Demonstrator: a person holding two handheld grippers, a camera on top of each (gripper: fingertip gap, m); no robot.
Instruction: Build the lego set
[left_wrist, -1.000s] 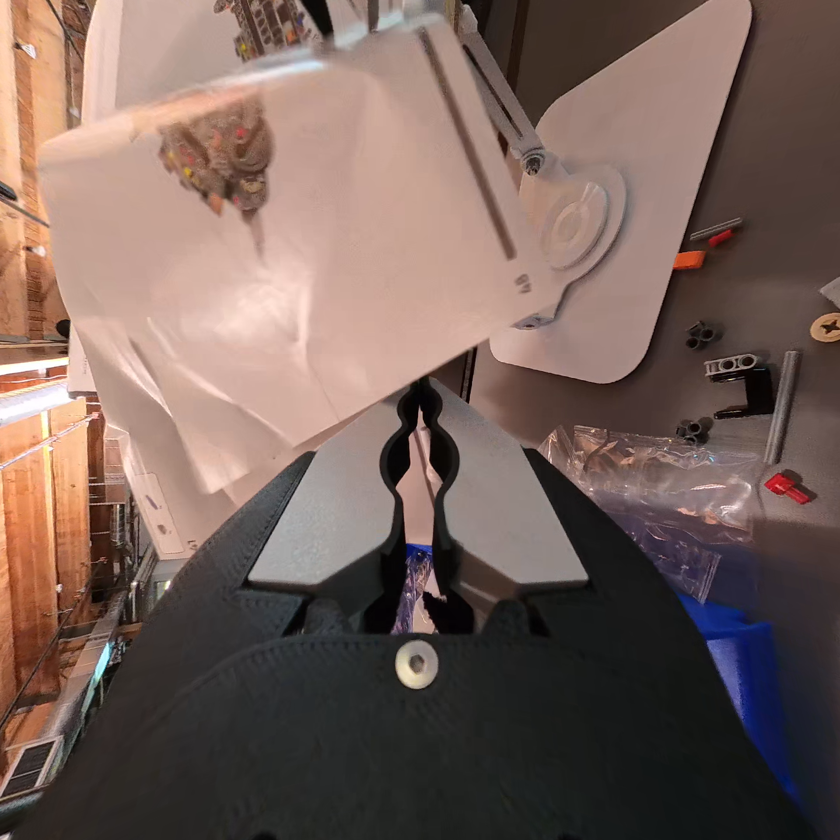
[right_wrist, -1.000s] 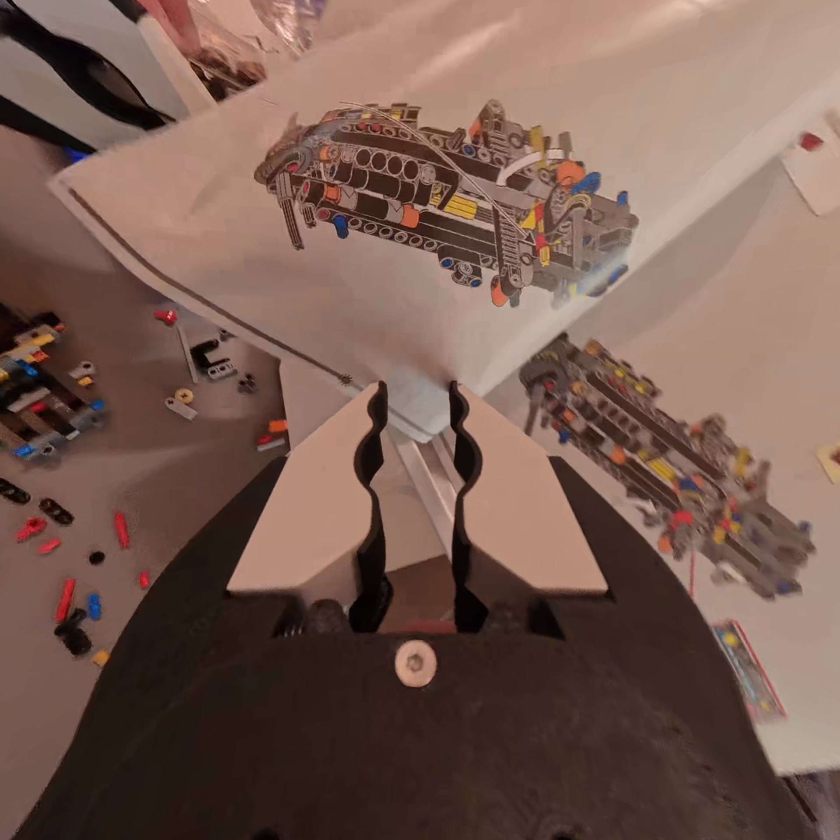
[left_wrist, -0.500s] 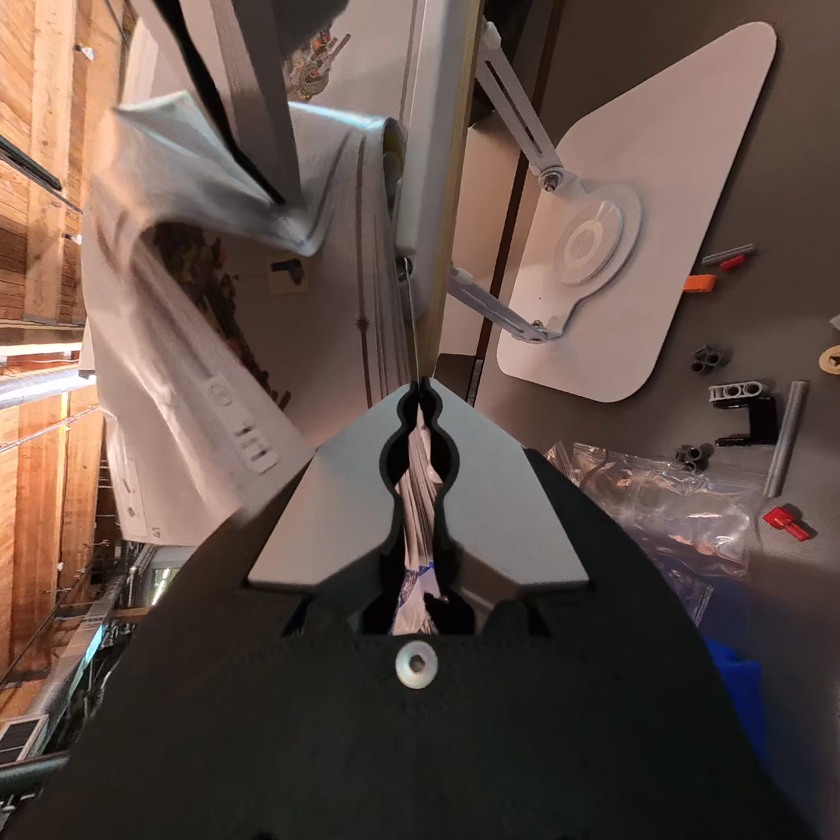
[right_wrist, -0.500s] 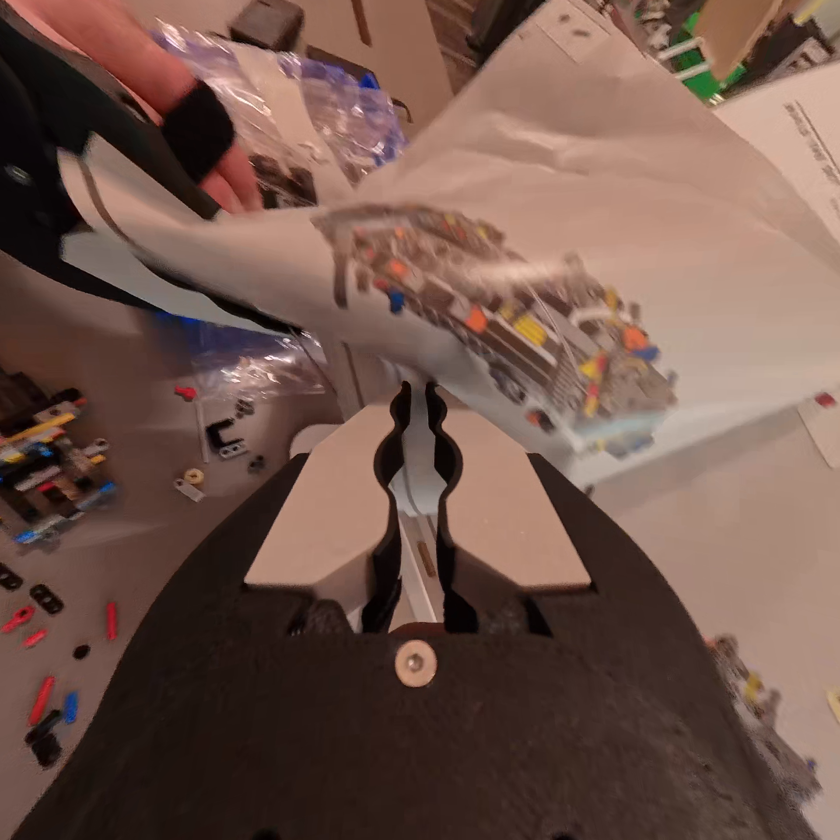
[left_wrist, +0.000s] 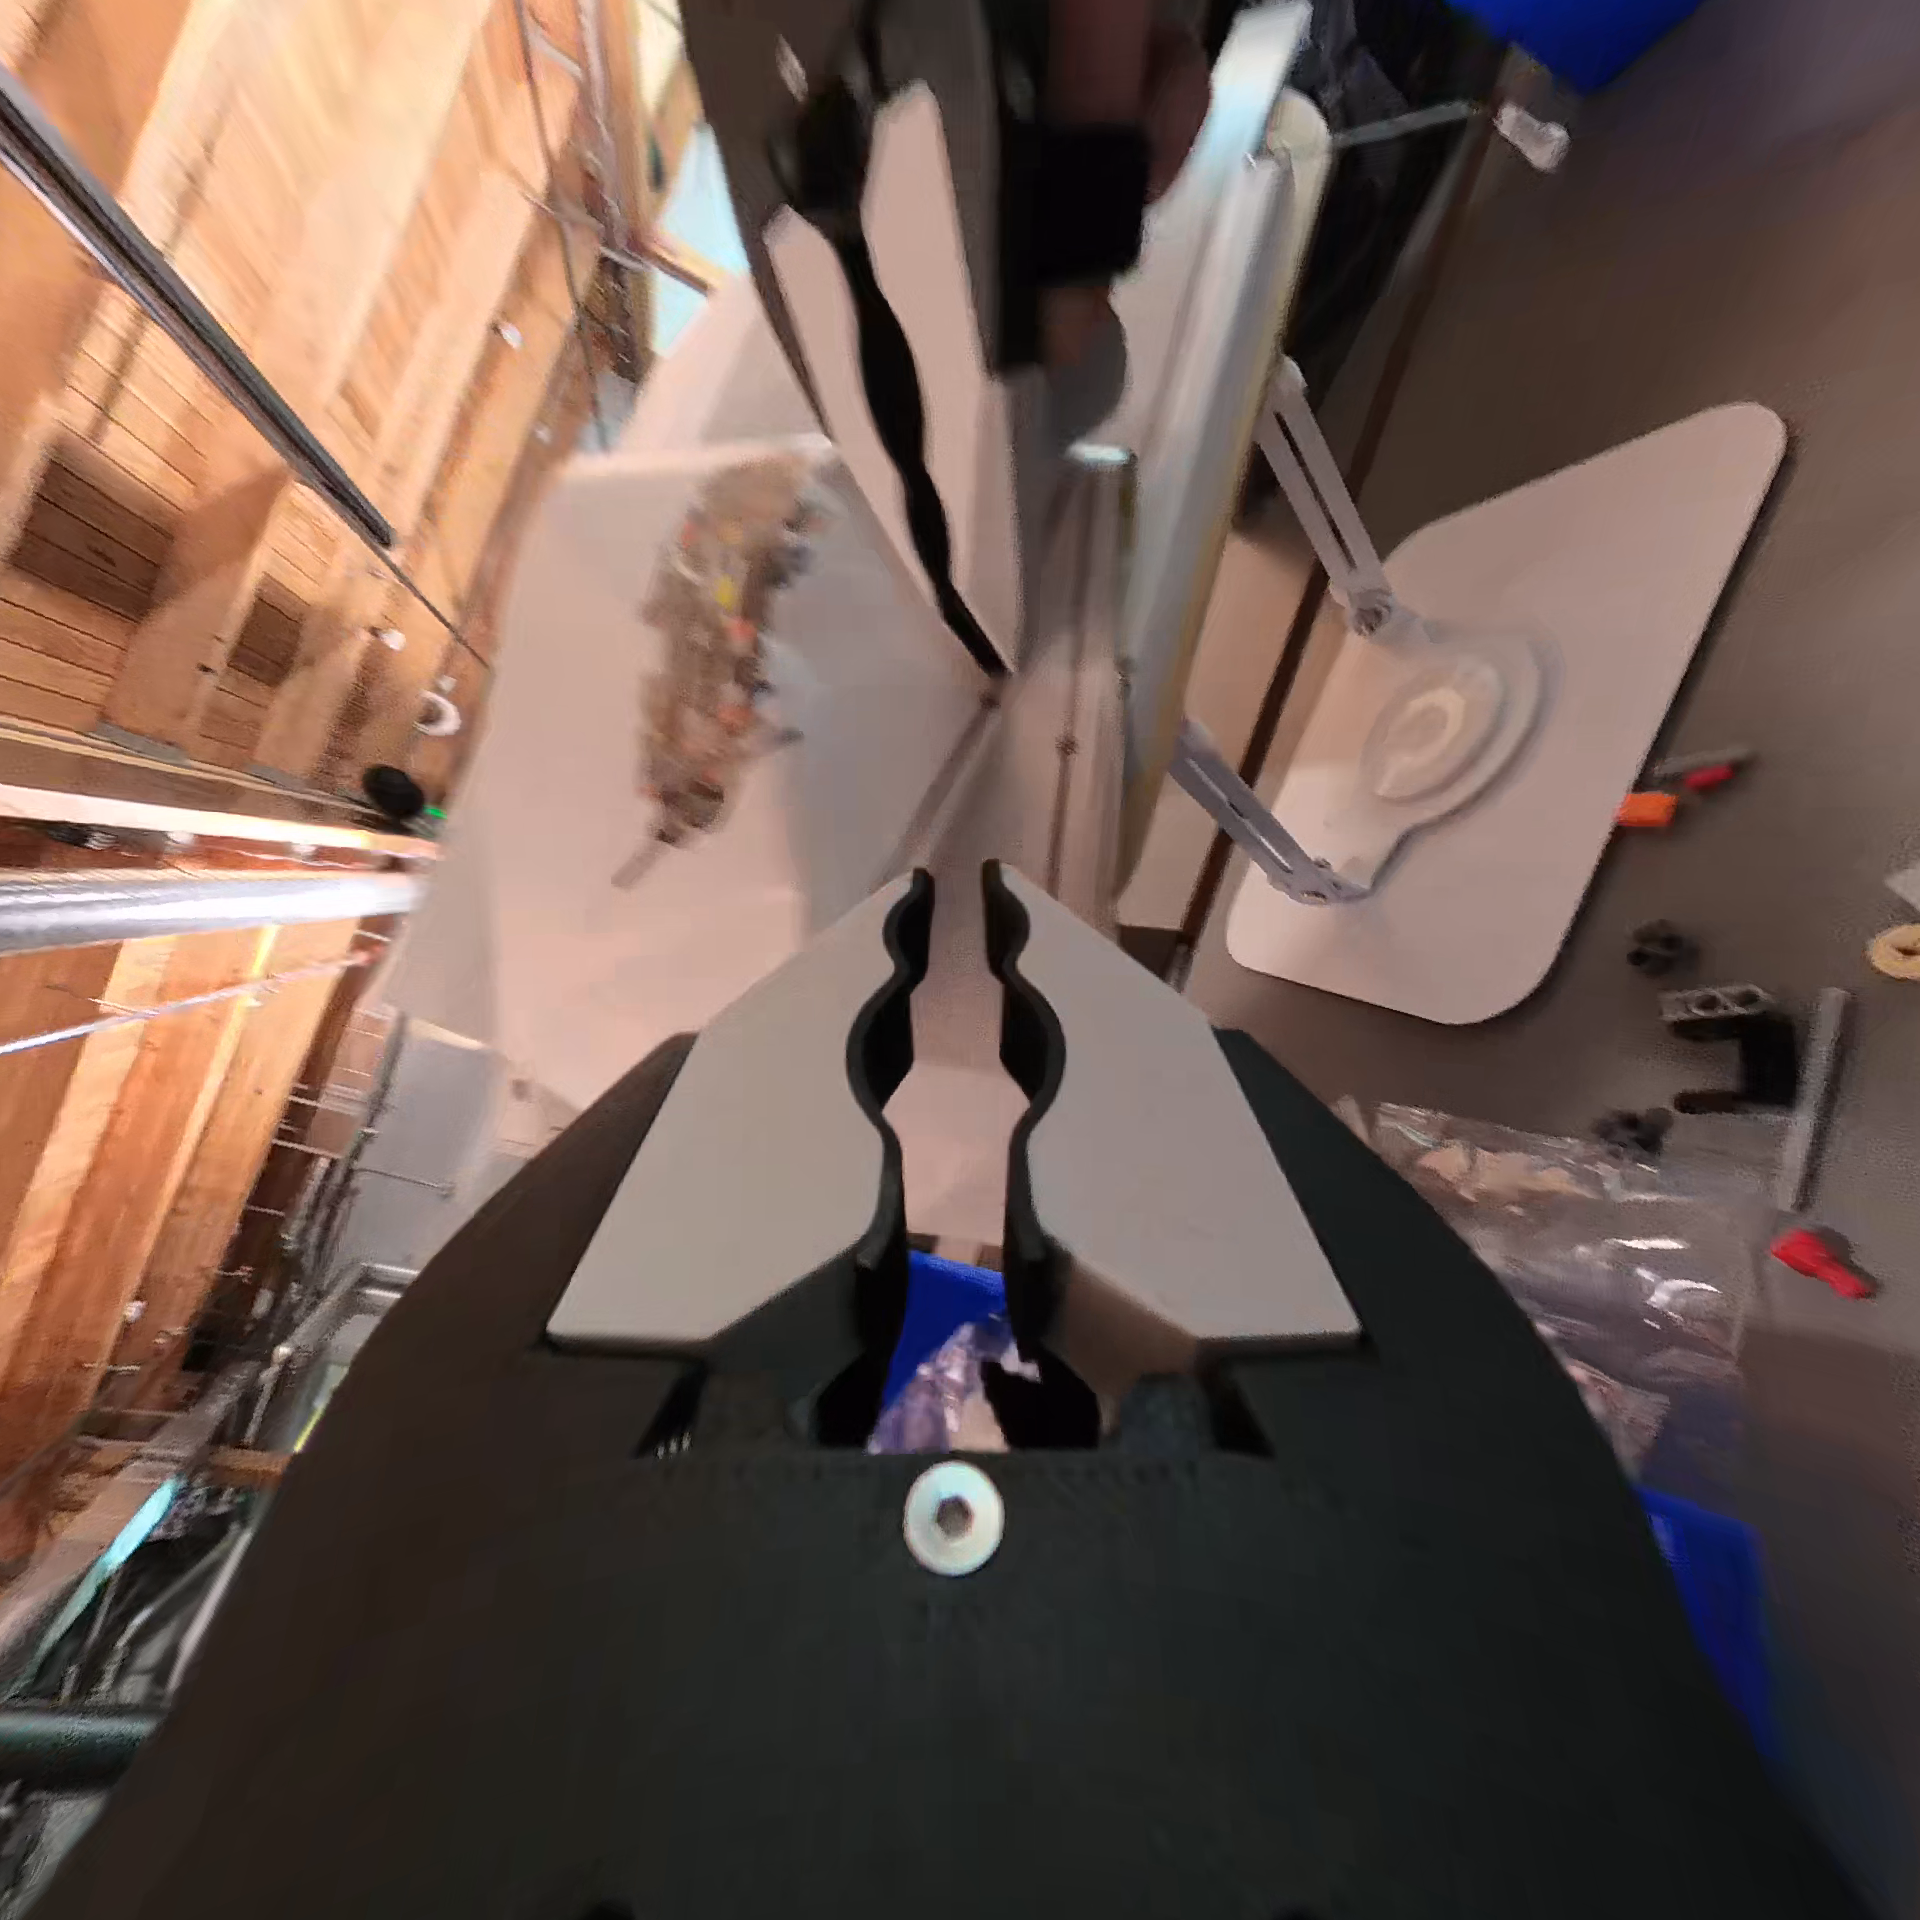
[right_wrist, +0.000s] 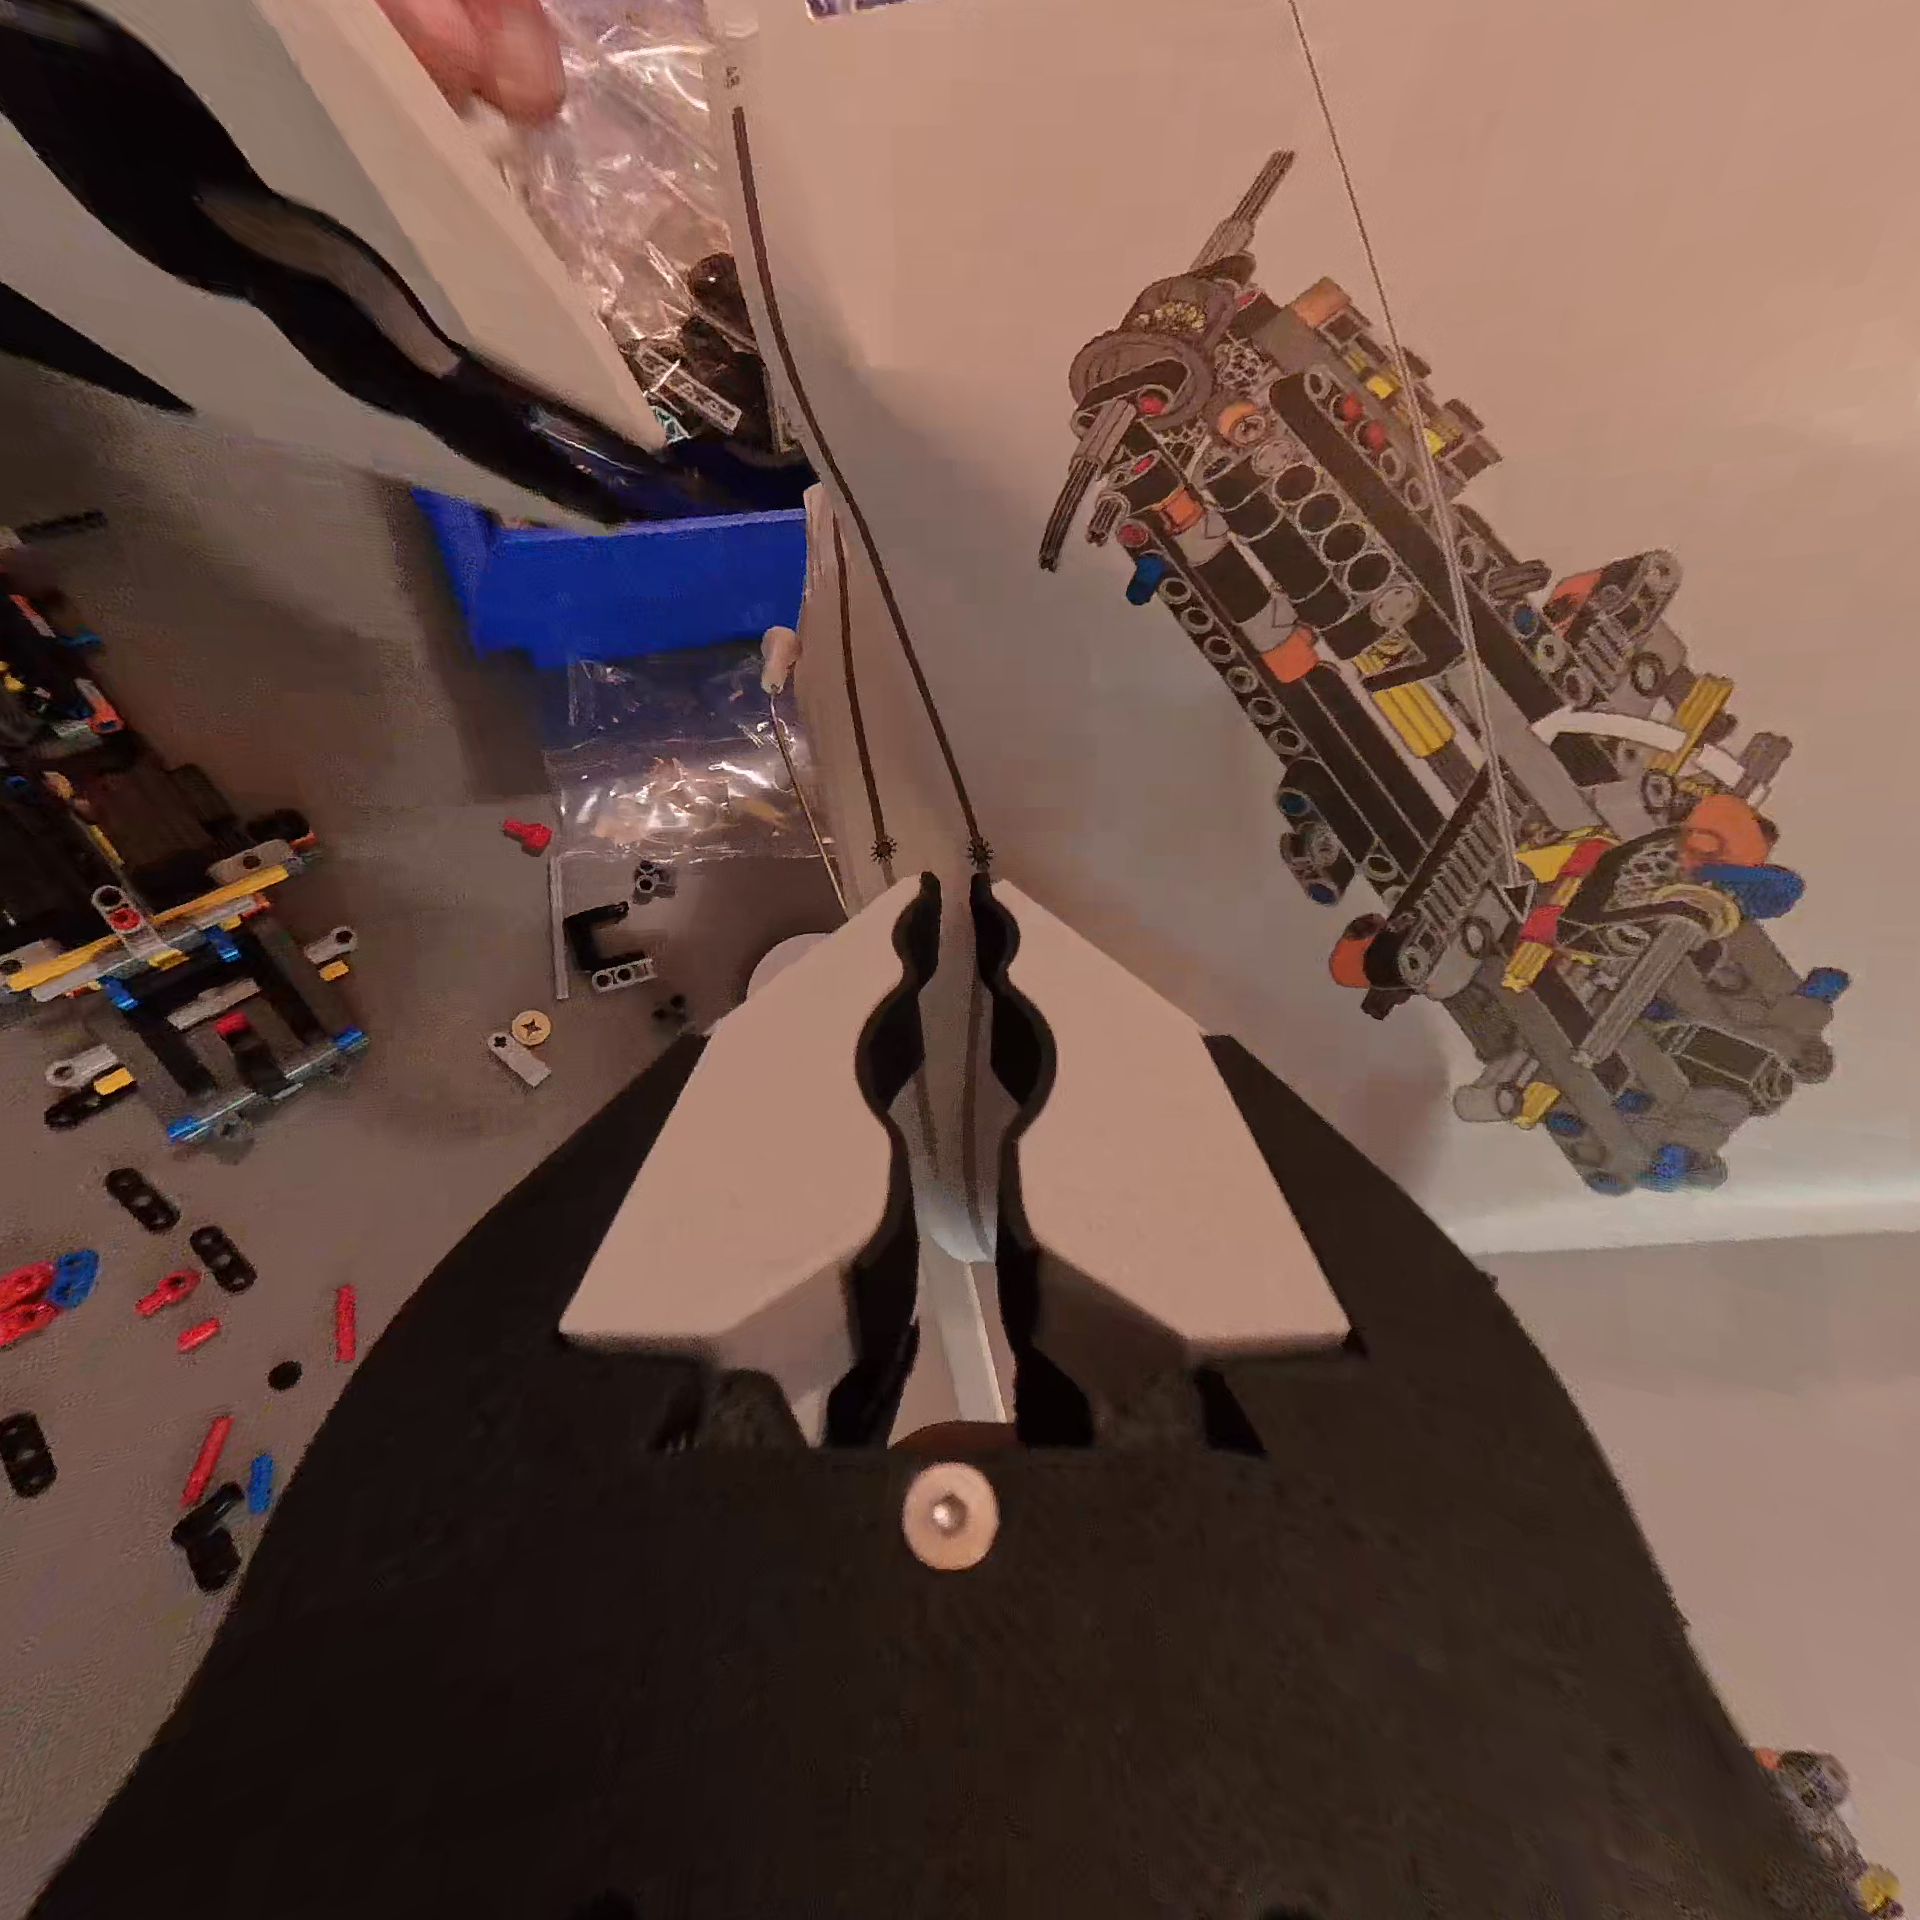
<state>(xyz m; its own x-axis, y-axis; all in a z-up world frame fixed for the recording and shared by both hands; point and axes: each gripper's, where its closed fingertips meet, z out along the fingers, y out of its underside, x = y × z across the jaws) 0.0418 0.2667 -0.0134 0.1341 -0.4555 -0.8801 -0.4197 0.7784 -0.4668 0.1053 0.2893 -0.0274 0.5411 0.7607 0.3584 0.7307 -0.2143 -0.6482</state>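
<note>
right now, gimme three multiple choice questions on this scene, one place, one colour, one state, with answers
1. The model sits:
A. on the table, left of the booklet
B. on a shelf
C. between a gripper's fingers

2. The bin is:
A. red
B. blue
C. green

3. The right gripper is:
A. wide open and empty
B. shut on a page
C. shut on a brick

Answers:
1 A, it rests on the grey surface at the far left of the right wrist view.
2 B, its wall is plain blue.
3 B, the page's edge runs between its nearly closed fingers.
</note>
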